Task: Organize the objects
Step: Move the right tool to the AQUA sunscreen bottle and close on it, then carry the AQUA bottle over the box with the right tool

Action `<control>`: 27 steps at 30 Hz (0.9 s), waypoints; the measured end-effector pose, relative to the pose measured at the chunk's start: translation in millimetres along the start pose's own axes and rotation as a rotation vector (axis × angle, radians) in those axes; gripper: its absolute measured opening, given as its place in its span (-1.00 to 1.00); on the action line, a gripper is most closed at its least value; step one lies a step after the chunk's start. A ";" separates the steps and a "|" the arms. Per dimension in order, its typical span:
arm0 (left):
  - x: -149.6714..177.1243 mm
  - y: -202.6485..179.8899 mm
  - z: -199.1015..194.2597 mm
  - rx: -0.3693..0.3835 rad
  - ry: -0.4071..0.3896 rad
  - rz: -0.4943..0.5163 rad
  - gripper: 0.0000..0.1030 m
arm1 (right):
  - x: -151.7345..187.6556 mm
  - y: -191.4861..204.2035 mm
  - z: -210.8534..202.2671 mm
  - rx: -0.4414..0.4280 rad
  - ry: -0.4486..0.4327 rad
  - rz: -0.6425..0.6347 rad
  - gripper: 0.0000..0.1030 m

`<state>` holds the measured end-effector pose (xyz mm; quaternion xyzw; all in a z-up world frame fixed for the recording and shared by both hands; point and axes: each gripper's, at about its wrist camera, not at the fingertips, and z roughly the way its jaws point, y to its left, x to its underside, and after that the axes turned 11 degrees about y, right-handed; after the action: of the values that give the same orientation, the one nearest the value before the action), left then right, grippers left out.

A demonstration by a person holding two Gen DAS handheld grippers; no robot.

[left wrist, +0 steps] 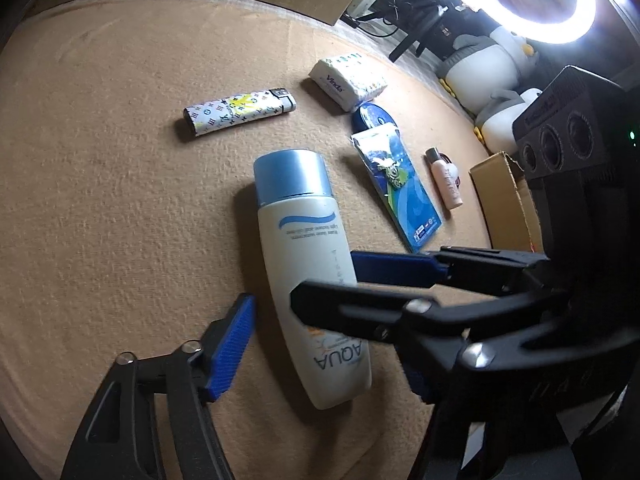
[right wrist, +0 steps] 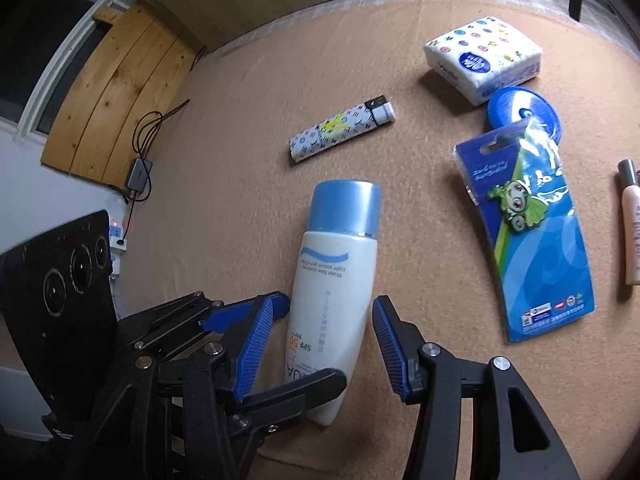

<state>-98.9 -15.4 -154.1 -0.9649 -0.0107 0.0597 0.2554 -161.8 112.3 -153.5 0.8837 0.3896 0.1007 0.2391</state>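
A white sunscreen bottle with a blue cap (left wrist: 304, 240) (right wrist: 336, 272) lies flat on the tan cloth. Both grippers are open and straddle its lower half. My left gripper (left wrist: 320, 328) has one blue finger at the left and its other finger hidden behind the right gripper. My right gripper (right wrist: 324, 344) has a blue finger on each side of the bottle; it also crosses the left wrist view (left wrist: 360, 288). Neither is shut on the bottle.
A patterned lighter (left wrist: 240, 110) (right wrist: 342, 130), a tissue pack (left wrist: 348, 80) (right wrist: 484, 58), a blue round tin (left wrist: 374, 118) (right wrist: 516, 106), a blue carded pin (left wrist: 400, 188) (right wrist: 528, 232) and a small pink tube (left wrist: 446, 182) (right wrist: 632, 220) lie beyond. A cardboard box (left wrist: 504, 196) stands at the right.
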 end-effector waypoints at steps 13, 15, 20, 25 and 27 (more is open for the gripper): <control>1.0 -4.8 0.5 -0.026 -0.007 0.004 -0.02 | 6.6 -3.4 1.8 -0.006 -0.012 0.033 -0.32; 1.7 -7.2 -1.3 -0.024 -0.011 0.005 -0.02 | 8.3 -5.0 -0.1 -0.005 -0.015 0.034 -0.32; 1.4 -18.0 -7.7 -0.022 -0.025 0.019 -0.02 | 14.0 -9.6 -10.7 -0.018 -0.037 0.045 -0.32; -2.6 -39.7 -14.8 -0.017 -0.038 0.058 -0.02 | 22.1 -12.4 -30.8 -0.009 -0.074 0.053 -0.32; -5.1 -52.4 -16.5 -0.012 -0.042 0.080 -0.02 | 25.9 -14.5 -40.2 -0.005 -0.091 0.059 -0.32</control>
<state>-101.5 21.7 -113.5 -0.9646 0.0223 0.0901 0.2468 -168.2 153.7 -126.2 0.8980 0.3516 0.0683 0.2556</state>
